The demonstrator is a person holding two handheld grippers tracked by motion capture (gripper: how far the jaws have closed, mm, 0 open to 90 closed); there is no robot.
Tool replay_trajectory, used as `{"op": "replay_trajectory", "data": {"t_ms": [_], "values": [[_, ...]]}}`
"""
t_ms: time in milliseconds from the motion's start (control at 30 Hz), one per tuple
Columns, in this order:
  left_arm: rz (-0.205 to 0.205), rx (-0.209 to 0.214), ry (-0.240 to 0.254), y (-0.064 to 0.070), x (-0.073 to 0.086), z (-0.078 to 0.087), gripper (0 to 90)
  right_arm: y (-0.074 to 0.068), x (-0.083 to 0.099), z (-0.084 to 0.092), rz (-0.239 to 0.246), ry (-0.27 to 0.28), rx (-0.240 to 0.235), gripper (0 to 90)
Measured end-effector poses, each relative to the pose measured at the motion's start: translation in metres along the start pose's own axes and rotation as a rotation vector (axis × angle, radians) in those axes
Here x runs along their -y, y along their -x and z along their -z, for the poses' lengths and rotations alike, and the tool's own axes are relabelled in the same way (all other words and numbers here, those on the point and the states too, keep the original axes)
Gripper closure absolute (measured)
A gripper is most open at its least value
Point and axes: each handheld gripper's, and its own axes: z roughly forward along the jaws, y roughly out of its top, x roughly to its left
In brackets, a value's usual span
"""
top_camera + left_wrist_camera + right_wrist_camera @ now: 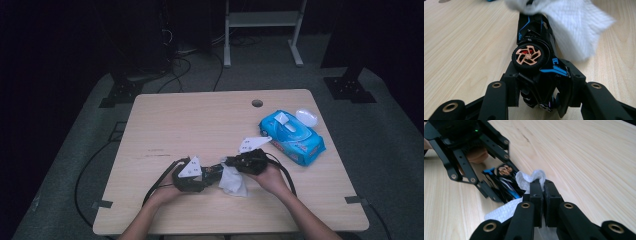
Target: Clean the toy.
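Low over the table, the left claw grips a black toy car (copper-spoked wheel showing) while the right claw, pressed together, pinches a white wipe against it.

- Front of the toy car covered by the white wipe in the left gripper view; wipe blurred and cut by the top edge.
- Rear of the car lost between the left claw pads, lettering on it too small to read.
- In the high view, car too small and dark to make out, mostly masked by both claws.
- Wipe partly hidden behind the right claw, pinched there.
- Print on the blue wipes pack unreadable.
- Forearms cut by the bottom edge.
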Motion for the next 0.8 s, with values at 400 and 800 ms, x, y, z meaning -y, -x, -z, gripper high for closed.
{"op": "replay_trajectory", "data": {"t_ms": [400,800], "values": [[0.009,-0.012,-0.007,0.000,0.000,-0.001,54.5,-0.014,-0.007,-0.014,0.025,0.010,-0.009,86.2],[0.024,-0.027,0.021,-0.002,0.001,0.006,49.9,0.019,0.013,0.024,-0.033,-0.001,0.087,86.1]]}}
